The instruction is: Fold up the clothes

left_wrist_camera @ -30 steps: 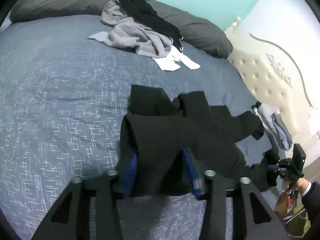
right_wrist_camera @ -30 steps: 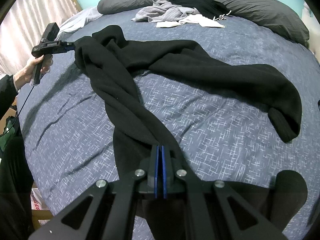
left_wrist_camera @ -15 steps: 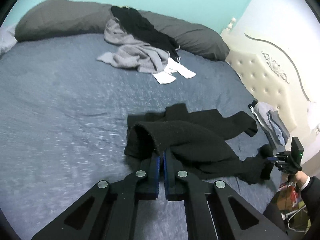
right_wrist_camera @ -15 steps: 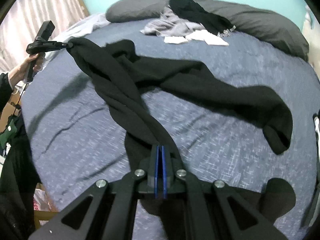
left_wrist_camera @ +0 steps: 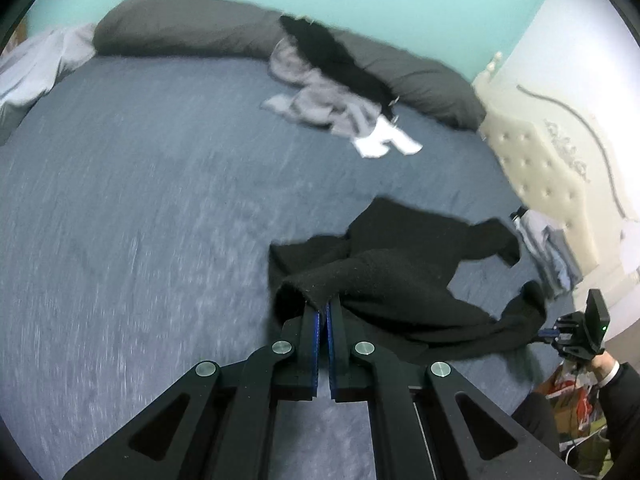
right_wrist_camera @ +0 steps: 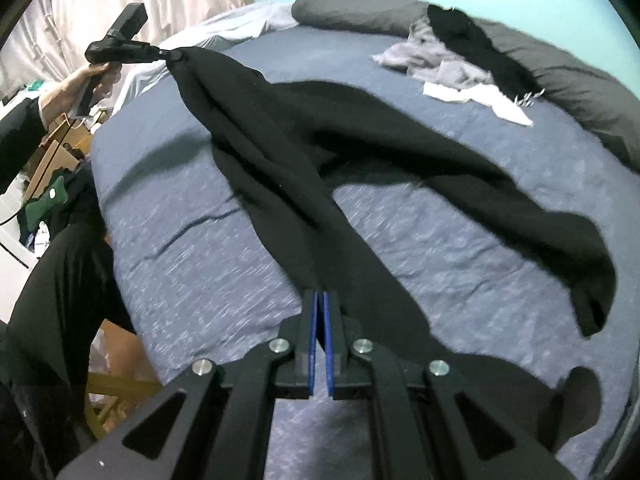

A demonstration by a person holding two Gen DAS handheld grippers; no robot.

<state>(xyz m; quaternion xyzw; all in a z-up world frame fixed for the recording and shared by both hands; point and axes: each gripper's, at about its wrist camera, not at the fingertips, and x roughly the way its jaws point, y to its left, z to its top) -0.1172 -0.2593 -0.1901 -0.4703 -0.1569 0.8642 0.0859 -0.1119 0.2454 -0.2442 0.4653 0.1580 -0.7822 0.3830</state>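
Blue bed; curtain in right view only

2 grippers: left gripper, right gripper. 1 black garment centre frame. Upper right pile: 1 grey garment, 1 black garment on pillow, 1 white item. 1 long grey pillow along top. 1 bed. 1 tufted headboard right edge.

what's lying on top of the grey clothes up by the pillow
A black garment lies across the grey clothes and runs up onto the pillow. White pieces poke out at the pile's near edge. What the pile covers can't be seen.
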